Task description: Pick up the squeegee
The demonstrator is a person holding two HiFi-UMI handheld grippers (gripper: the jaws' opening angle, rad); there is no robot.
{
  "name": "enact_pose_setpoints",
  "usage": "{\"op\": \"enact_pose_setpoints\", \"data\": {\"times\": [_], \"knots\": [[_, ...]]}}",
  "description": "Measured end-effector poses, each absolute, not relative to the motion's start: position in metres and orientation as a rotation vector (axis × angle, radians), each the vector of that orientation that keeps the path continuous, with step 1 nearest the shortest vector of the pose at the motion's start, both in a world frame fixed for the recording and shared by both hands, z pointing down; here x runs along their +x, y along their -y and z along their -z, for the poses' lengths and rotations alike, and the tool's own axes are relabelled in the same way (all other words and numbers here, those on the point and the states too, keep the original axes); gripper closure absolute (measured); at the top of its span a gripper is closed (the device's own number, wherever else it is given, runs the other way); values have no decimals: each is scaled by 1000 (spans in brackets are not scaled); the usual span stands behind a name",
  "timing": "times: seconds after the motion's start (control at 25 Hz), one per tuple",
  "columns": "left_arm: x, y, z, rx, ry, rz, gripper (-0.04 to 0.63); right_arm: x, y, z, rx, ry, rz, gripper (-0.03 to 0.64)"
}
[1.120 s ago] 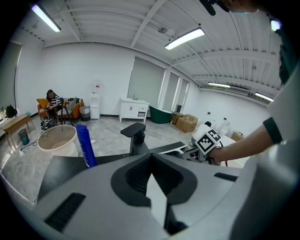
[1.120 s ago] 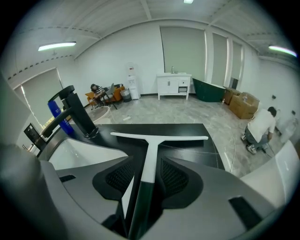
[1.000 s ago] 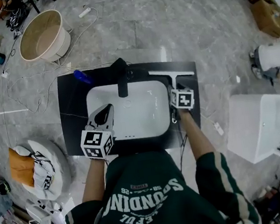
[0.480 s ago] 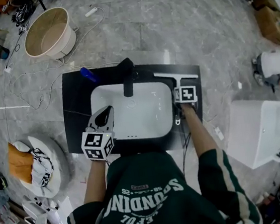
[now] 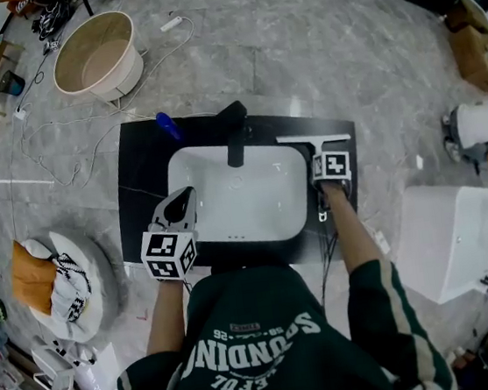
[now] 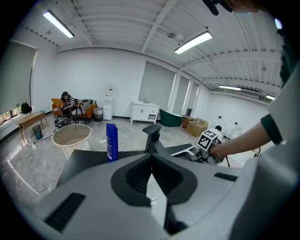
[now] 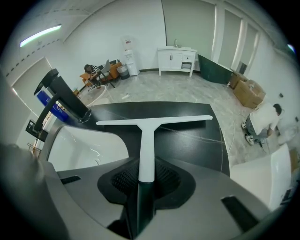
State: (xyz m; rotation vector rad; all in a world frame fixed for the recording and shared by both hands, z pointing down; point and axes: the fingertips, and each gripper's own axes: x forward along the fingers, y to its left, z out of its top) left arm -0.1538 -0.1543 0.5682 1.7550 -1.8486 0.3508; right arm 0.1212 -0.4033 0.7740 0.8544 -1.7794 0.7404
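Observation:
The white T-shaped squeegee [image 5: 312,140] lies flat on the black counter [image 5: 143,202], right of the white sink basin [image 5: 220,215]. In the right gripper view the squeegee [image 7: 150,124] runs its handle straight back between the jaws. My right gripper [image 5: 319,152] points steeply down over that handle; its jaws [image 7: 146,174] are closing and hug the handle on both sides. My left gripper [image 5: 185,195] hovers over the basin's left part with its fingers together at a point and nothing in it [image 6: 151,169].
A black faucet [image 5: 235,133] stands at the back of the sink, a blue bottle [image 5: 168,126] on the counter's far left corner. On the floor are a beige tub [image 5: 99,53], cables, a white tub [image 5: 458,216] at right and a bundle [image 5: 57,288] at left.
The right gripper's jaws have come together round the squeegee handle and the gripper has tipped further down. The left gripper has shifted slightly over the basin.

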Motion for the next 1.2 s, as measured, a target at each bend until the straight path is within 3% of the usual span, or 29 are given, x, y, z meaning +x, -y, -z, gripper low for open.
{"op": "enact_pose_setpoints", "data": {"times": [0.56,1.2], "knots": [[-155,139,-561,1811,1846,-335,594,127,375,-754,880,1820,-661,535],[-156,148,-540,1923,1838,-309,593,104,346,-657,916,2065,-622,535]]}}
